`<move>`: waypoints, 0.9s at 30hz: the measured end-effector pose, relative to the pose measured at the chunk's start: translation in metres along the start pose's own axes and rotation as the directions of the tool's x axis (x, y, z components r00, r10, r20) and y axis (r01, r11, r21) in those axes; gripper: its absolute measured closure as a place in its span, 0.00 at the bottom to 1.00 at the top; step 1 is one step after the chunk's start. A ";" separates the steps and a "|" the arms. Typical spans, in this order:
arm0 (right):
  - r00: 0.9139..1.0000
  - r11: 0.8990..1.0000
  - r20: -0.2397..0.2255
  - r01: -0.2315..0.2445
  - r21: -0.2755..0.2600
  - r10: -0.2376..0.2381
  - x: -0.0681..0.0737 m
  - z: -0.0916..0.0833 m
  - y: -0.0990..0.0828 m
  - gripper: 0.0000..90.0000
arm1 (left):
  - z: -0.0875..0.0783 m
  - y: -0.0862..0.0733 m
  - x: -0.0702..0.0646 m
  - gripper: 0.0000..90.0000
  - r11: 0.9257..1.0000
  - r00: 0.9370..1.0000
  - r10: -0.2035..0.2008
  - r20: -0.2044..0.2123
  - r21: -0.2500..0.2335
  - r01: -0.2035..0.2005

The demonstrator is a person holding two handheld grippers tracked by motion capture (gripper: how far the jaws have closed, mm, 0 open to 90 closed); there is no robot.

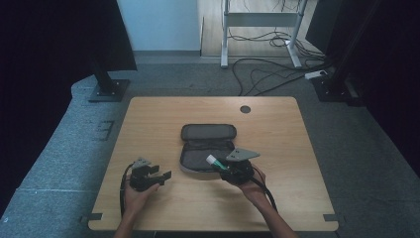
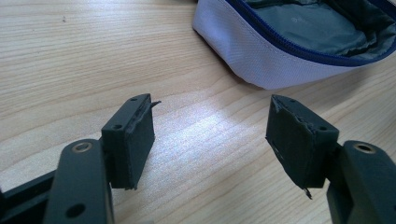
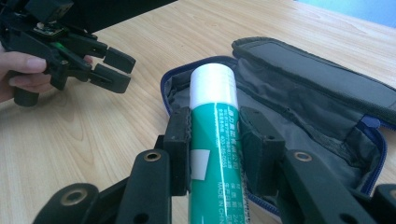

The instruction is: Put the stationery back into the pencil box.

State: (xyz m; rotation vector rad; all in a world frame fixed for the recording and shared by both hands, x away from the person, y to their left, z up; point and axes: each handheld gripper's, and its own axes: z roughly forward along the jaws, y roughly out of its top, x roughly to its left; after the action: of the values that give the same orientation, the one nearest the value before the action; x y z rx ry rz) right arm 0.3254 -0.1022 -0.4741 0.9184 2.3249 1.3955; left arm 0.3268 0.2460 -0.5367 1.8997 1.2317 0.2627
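**Glue stick clamped over the open case**

The right gripper (image 3: pixel 215 140) pinches a green, white-capped glue stick (image 3: pixel 214 121) between its pads, above the open grey zip-up fabric pencil case (image 3: pixel 303 93). The left gripper (image 2: pixel 210 140) rests nearby on the wooden table (image 2: pixel 70 56), jaws spread, nothing between them.

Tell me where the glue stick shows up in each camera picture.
High view: the glue stick juts from the right claw, over the open pouch.
Left gripper view: not in it.
Right gripper view: bottom centre, clamped.
Shared landmark: the pouch.
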 end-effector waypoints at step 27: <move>0.999 1.000 0.041 -0.009 0.025 0.008 -0.019 0.018 0.014 0.72 | 0.001 -0.001 0.000 0.36 1.000 1.000 0.003 0.006 0.012 -0.003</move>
State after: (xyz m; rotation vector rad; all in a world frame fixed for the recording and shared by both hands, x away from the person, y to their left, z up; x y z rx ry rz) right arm 0.3547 -0.0976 -0.4719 0.9563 2.3161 1.3404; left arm 0.3271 0.2458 -0.5382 1.9115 1.2295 0.2514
